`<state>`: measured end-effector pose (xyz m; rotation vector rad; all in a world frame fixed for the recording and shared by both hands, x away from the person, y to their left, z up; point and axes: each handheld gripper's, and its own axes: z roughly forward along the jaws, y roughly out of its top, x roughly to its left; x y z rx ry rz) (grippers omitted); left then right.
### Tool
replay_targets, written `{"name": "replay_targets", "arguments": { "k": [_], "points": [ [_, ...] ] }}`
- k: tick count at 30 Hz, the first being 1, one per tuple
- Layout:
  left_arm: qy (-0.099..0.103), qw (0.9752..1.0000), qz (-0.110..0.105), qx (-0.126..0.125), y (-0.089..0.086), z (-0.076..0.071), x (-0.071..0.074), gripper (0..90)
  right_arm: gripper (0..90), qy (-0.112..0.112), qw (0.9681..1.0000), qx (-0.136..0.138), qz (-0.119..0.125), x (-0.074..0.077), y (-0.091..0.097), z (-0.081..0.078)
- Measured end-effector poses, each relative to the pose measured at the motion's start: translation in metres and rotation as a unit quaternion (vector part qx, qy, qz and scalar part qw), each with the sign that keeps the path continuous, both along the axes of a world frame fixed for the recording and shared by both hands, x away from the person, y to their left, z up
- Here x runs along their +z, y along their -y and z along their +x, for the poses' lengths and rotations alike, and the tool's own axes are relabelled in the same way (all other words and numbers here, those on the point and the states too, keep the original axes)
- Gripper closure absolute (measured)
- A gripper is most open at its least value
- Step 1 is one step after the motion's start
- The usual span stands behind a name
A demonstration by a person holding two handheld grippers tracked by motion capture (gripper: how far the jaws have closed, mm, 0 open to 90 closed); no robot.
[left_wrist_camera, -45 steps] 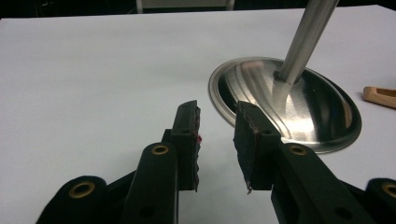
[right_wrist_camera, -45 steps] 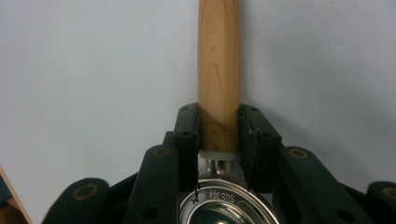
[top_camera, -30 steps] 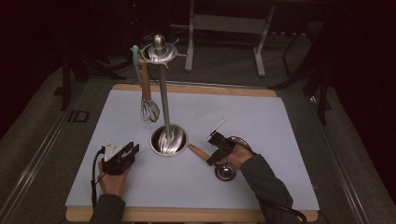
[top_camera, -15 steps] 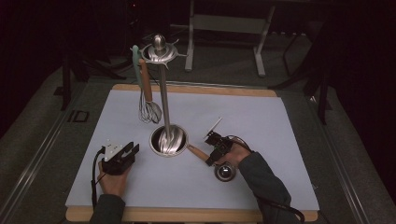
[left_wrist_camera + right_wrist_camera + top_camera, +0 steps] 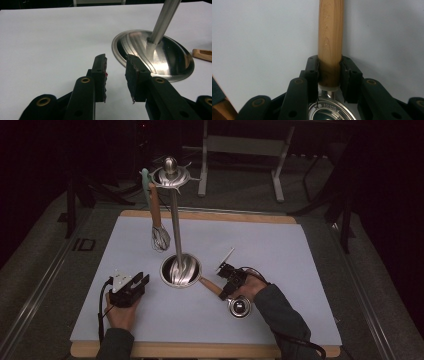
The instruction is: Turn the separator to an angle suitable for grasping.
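The right gripper (image 5: 329,77), lower right of centre in the high view, has just been closing its jaws and is now clamping the wooden handle of a steel measuring spoon (image 5: 330,37) lying flat on the white table mat (image 5: 280,250), taking it near the bowl so the free end can reach a hook. The left gripper (image 5: 115,75) is resting at lower left, jaws parted and empty, clear of the tall steel utensil stand (image 5: 175,227), where a wooden-handled wire whisk (image 5: 158,227) is hanging at upper left.

Darkened lab or test room set up for recording: white mat (image 5: 280,250) on a wooden board (image 5: 210,216), grey carpet floor (image 5: 45,270), metal stand legs (image 5: 240,155) behind, kitchen utensil rack (image 5: 175,220) staged alone at centre.
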<state>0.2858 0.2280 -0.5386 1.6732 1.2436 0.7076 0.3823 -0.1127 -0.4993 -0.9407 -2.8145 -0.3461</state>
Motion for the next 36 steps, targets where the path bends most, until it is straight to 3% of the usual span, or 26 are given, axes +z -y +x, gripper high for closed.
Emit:
{"name": "replay_targets", "arguments": {
  "k": [15, 21, 33, 36],
  "points": [
    [0.000, 1.0000, -0.001, 0.000, 0.000, 0.000, 0.000, 70.0, 70.8, 0.000, 0.9996, -0.014, 0.025, 0.000, 0.007, -0.002],
    [-0.002, 1.0000, 0.000, -0.001, 0.000, 0.000, 0.000, 70.0, 70.8, 0.000, 0.9987, -0.021, 0.046, 0.001, 0.013, -0.002],
    [-0.001, 1.0000, 0.002, 0.000, 0.001, 0.000, 0.000, 69.9, 70.9, 0.018, 0.9971, -0.036, 0.065, 0.007, 0.017, -0.004],
    [-0.001, 1.0000, 0.002, 0.000, 0.001, 0.000, 0.000, 69.9, 70.9, 0.028, 0.9956, -0.040, 0.080, 0.010, 0.019, -0.005]
  ]
}}
